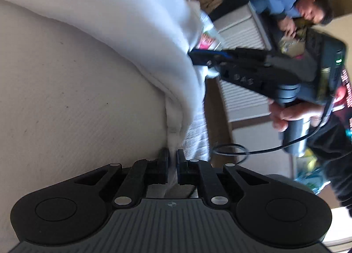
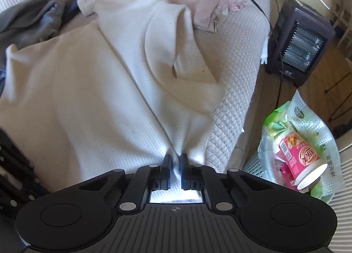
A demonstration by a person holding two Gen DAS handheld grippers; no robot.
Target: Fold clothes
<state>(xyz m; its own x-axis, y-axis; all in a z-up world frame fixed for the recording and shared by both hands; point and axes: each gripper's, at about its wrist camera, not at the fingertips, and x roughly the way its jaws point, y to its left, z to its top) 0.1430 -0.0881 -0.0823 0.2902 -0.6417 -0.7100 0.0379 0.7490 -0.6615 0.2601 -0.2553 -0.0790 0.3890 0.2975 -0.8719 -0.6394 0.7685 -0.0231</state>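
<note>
Left tongs (image 1: 172, 156) pinching white garment (image 1: 136, 22) hem, right tongs (image 2: 175, 160) pinching its fold, garment's far end cut off

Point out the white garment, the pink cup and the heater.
white garment (image 2: 92, 90): right wrist view, on its flat ribbed body.
pink cup (image 2: 297, 154): right wrist view, on its printed side, lying in the bin.
heater (image 2: 303, 46): right wrist view, on its front grille.
</note>
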